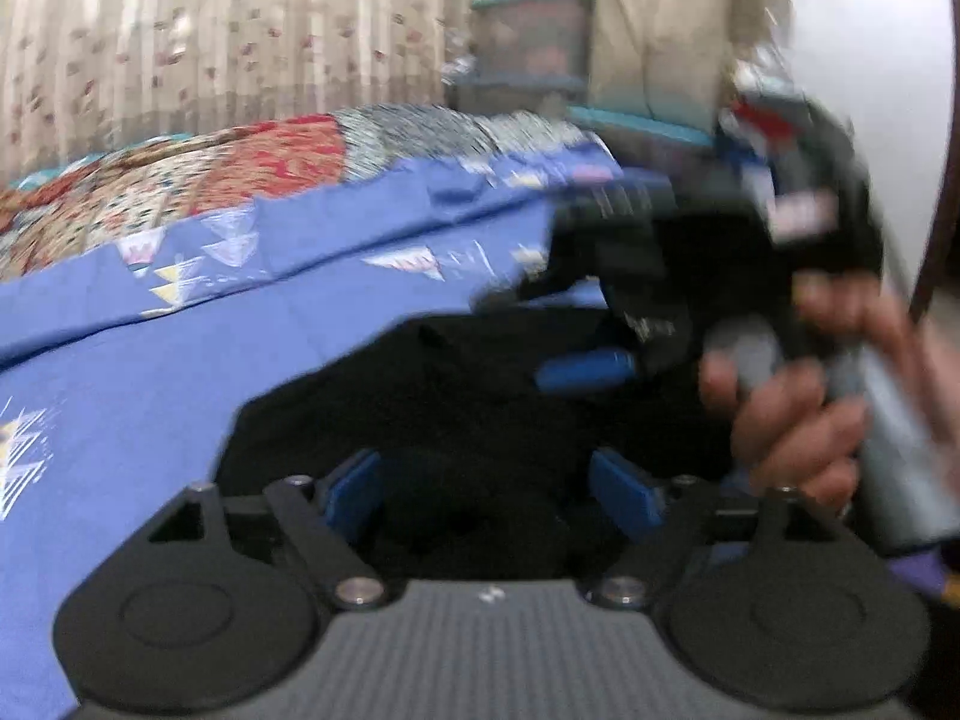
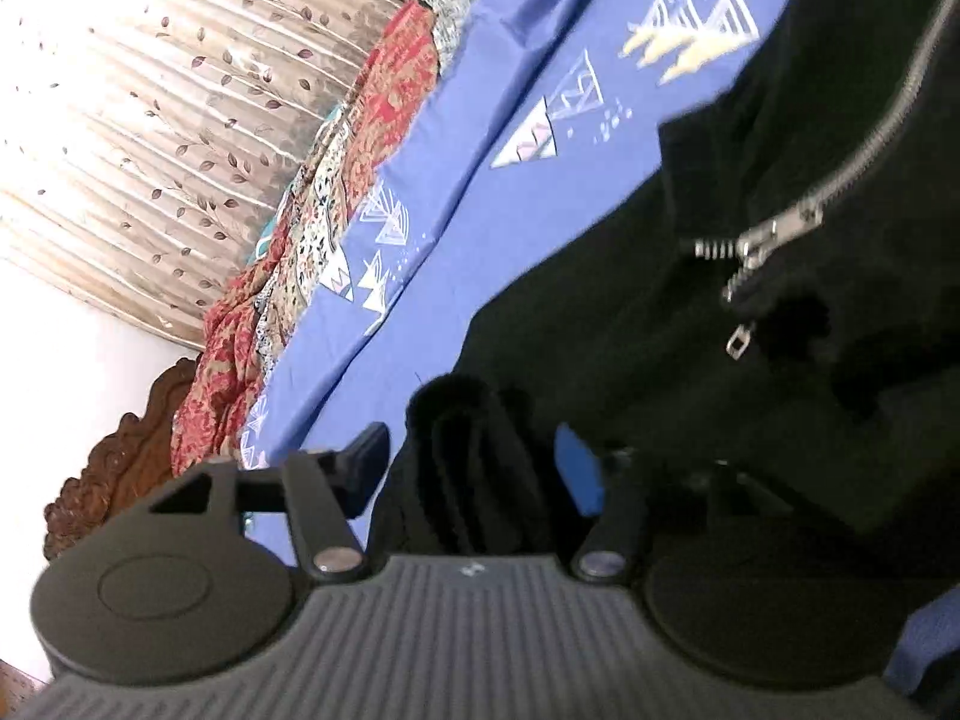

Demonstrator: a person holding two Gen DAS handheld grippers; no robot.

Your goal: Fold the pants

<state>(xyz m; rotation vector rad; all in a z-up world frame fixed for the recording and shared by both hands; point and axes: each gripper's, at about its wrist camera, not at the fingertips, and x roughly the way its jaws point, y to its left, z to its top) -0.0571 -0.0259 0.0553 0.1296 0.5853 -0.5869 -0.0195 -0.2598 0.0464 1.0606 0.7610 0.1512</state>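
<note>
Left wrist view, L to R: blue patterned sheet (image 1: 150,360) is seen across the bed, w/ a red floral quilt (image 1: 180,180) behind it and stacked plastic containers (image 1: 528,42) further back. Black pants (image 1: 450,396) are bunched at centre on the sheet. Left gripper (image 1: 486,489) is held spread, blue pads apart, dark cloth lying between them but not pinched as far as can be told. At right, the right gripper (image 1: 576,336) is seen blurred, gripped by a hand (image 1: 798,408).

Right wrist view, L to R: curtain (image 2: 150,120), carved wood headboard (image 2: 120,480), quilt, sheet, then pants w/ a metal zipper (image 2: 774,240) exposed. Right gripper's jaws are spread; a folded ridge of fabric sits between them, seemingly unclamped.

Risks, as judged: w/ neither claw clamped, the bunched layers could slump and any fold be lost. If a jaw is closed on too many layers, the fold would be dragged crooked. Zipper teeth could be snagged by a pad. Both grippers are close together, so a collision is possible. Sheet could be pinched along w/ the pants.
</note>
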